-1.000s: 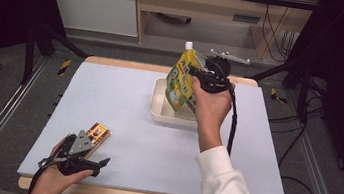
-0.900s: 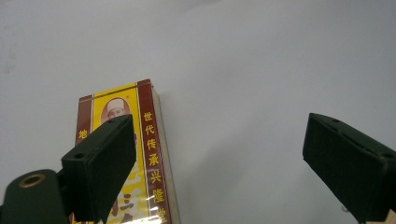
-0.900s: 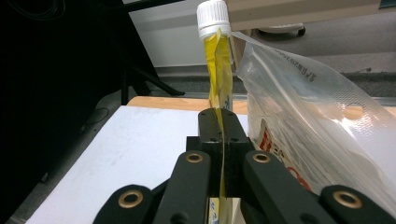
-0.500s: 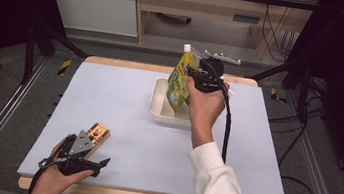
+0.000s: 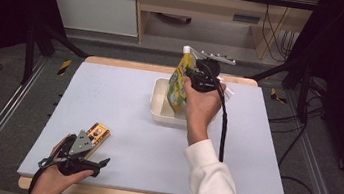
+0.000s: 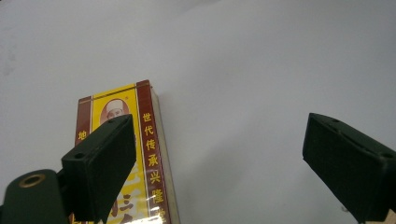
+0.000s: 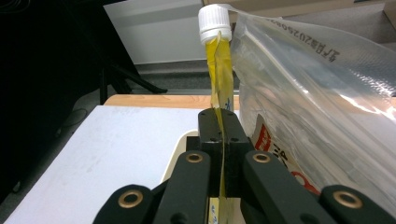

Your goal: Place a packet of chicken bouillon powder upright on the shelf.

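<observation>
The yellow spouted pouch, pinched edge-on in the right tongs, hangs over the white tray near the desk's far edge, while the left tongs stand spread beside a yellow box at the near left corner.

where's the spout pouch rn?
In the high view, the yellow spout pouch hangs upright at the table's far centre-right, over the white tray. The right gripper is shut on its edge below the white cap.
</observation>
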A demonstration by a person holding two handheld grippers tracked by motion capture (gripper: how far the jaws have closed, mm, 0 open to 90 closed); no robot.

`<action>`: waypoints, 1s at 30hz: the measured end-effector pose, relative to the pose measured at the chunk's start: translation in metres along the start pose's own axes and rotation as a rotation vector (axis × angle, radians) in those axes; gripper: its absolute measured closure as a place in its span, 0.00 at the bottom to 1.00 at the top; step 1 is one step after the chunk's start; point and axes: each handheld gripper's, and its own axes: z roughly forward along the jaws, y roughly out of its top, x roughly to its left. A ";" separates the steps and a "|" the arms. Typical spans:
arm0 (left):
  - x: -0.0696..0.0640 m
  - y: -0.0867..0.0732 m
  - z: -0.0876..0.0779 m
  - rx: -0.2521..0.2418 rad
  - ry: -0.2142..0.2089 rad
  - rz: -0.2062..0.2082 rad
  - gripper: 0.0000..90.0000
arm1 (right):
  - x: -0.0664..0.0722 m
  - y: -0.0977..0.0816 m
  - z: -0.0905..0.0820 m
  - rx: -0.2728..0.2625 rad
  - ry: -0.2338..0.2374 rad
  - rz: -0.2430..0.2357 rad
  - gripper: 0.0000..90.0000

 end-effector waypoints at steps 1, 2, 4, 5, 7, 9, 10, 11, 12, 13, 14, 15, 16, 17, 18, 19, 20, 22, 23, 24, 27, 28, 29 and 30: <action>0.000 0.000 0.000 -0.001 -0.001 -0.001 0.10 | 0.000 0.000 0.000 0.000 0.002 0.002 1.00; 0.000 0.000 0.000 0.001 -0.001 0.002 0.10 | 0.001 0.000 0.000 0.000 0.005 0.002 1.00; 0.000 0.000 0.000 0.001 -0.002 0.003 0.10 | 0.001 0.000 0.000 -0.003 0.005 0.003 1.00; 0.000 0.000 0.000 0.002 -0.002 0.004 0.10 | 0.001 0.000 0.000 -0.003 0.005 0.003 1.00; 0.000 0.000 0.000 0.007 -0.002 0.011 0.11 | 0.000 0.000 0.001 -0.004 0.007 0.008 1.00; -0.001 0.000 0.001 0.002 -0.002 0.004 0.11 | 0.001 -0.001 0.001 -0.006 0.008 0.010 1.00; -0.001 0.000 0.001 0.002 -0.002 0.004 0.10 | 0.001 -0.001 0.001 -0.005 0.006 0.008 1.00; -0.001 0.000 0.000 0.002 -0.002 0.005 0.10 | 0.001 -0.001 0.001 -0.004 0.007 0.008 1.00; -0.001 0.000 0.000 0.002 -0.002 0.005 0.11 | 0.001 -0.001 0.002 -0.005 0.010 0.012 1.00; 0.000 0.000 0.000 0.011 -0.002 0.016 0.11 | 0.001 -0.001 0.002 -0.007 0.011 0.013 1.00; 0.000 0.000 0.000 0.011 -0.002 0.015 0.11 | 0.001 -0.001 0.002 -0.007 0.011 0.013 1.00; 0.000 0.000 0.000 0.011 -0.002 0.015 0.11 | 0.001 -0.001 0.002 -0.009 0.010 0.010 1.00; 0.000 0.000 0.000 0.011 -0.002 0.016 0.11 | 0.002 -0.001 0.002 -0.008 0.010 0.016 1.00; 0.000 0.000 0.000 0.011 -0.002 0.017 0.11 | 0.003 -0.001 0.003 -0.007 0.010 0.014 1.00; -0.001 0.000 0.000 0.001 -0.002 0.005 0.11 | 0.003 -0.001 0.003 -0.007 0.010 0.014 1.00; -0.001 0.000 0.000 0.002 -0.002 0.006 0.11 | 0.004 -0.001 0.003 -0.008 0.011 0.015 1.00; -0.001 0.000 0.000 0.002 -0.002 0.007 0.11 | 0.005 -0.001 0.003 -0.009 0.011 0.016 1.00; -0.001 0.000 0.000 0.001 -0.002 0.007 0.11 | 0.006 -0.001 0.004 -0.012 0.013 0.017 1.00; -0.001 0.000 0.000 0.000 -0.001 0.007 0.11 | 0.007 0.000 0.005 -0.010 0.012 0.019 1.00; -0.001 0.000 0.000 0.000 -0.001 0.007 0.11 | 0.007 0.000 0.005 -0.007 0.010 0.025 1.00; -0.001 0.001 0.000 -0.001 -0.002 0.008 0.11 | 0.008 0.000 0.006 -0.008 0.023 0.048 1.00; -0.001 0.001 0.000 0.000 -0.003 0.009 0.11 | 0.009 0.000 0.006 -0.011 0.024 0.043 1.00; -0.001 0.001 0.000 0.000 -0.003 0.009 0.11 | 0.009 0.000 0.006 -0.011 0.024 0.043 1.00; -0.001 0.001 0.000 0.001 -0.003 0.010 0.11 | 0.013 0.000 0.005 -0.017 0.019 0.032 1.00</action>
